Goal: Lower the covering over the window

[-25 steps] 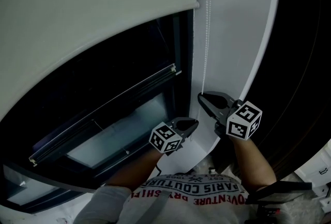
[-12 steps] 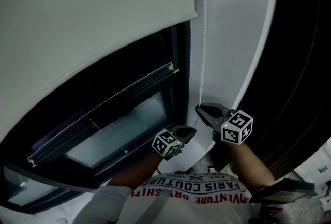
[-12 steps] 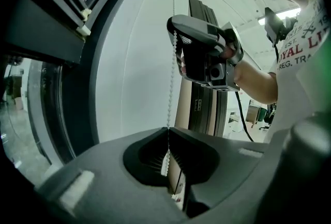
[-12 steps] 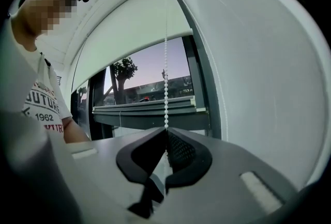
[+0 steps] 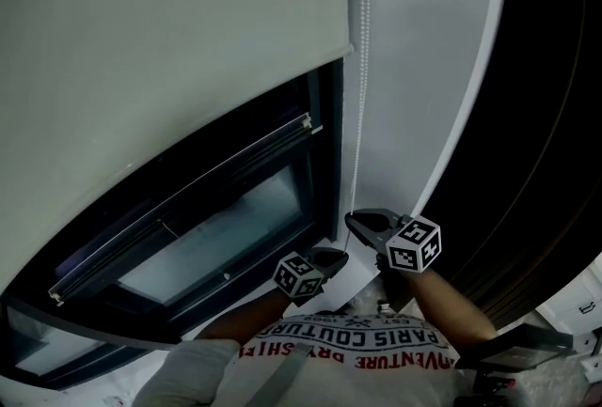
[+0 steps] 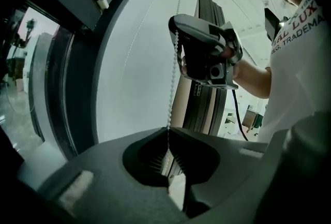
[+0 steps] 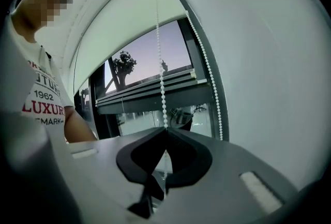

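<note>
A pale roller blind (image 5: 169, 39) covers the upper part of the dark window (image 5: 216, 226). Its white bead chain (image 5: 360, 67) hangs down the frame's right side. My right gripper (image 5: 356, 219) is shut on the chain, which enters its closed tips (image 7: 165, 131). Just below it, my left gripper (image 5: 337, 257) is shut on the same strand (image 6: 172, 88) where the tips meet (image 6: 167, 132); its jaws have just been opening slightly with the chain still between them. The right gripper (image 6: 176, 26) shows above in the left gripper view.
A second, free strand of the chain (image 7: 206, 68) runs beside the window frame. A white wall (image 5: 414, 67) lies right of the chain, with a dark panel (image 5: 546, 114) beyond it. A horizontal window bar (image 5: 188, 198) crosses the glass.
Both grippers have moved down together along the chain. The blind's bottom edge has come lower over the window.
</note>
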`<state>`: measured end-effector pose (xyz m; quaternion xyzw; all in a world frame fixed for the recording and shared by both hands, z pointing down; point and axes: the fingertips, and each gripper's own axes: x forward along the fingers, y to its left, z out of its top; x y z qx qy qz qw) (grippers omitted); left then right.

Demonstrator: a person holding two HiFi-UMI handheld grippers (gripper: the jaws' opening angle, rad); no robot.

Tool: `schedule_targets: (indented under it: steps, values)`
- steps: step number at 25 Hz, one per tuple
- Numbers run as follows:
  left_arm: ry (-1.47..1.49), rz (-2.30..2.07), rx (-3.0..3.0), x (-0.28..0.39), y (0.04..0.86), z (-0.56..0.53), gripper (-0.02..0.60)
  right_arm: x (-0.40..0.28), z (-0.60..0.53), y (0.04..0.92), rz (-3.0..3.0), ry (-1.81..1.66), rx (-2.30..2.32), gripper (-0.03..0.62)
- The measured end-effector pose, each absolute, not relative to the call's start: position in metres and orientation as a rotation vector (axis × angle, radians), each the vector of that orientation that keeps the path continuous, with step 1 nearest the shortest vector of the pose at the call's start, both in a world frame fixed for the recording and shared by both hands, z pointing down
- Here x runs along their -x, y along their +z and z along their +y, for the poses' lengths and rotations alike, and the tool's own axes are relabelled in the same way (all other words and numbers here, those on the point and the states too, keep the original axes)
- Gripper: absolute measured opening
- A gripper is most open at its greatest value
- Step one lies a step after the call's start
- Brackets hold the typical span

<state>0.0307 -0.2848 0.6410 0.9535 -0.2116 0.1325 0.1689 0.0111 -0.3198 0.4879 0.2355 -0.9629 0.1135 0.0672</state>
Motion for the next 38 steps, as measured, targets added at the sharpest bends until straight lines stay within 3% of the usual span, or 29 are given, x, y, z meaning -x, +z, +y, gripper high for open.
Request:
schedule_targets:
  steps: [3,7,13,26,38]
  values:
    - [0.393,-0.620,-2.710,-0.031,0.642,-0.287,0.016,-0.012,-0.321,0.487,-2.907,0.340,-0.708,0.006]
    - [0.420,-0.663,-2.733,-0.025,0.636,-0.287,0.100,-0.013,-0.320,0.487,-2.914,0.335,-0.720,0.006]
    - [0.277,-0.685,-2.831,-0.010,0.572,-0.302,0.101,-0.015,-0.324,0.490,-2.920,0.347,-0.717,0.006]
    - [-0.174,-0.594,-3.068,0.002,0.334,-0.328,0.114,-0.002,-0.314,0.495,-2.931,0.355,-0.682,0.006]
    - [-0.377,-0.639,-3.100,-0.008,0.229,-0.345,0.114,0.005,-0.310,0.496,-2.934,0.354,-0.655,0.006]
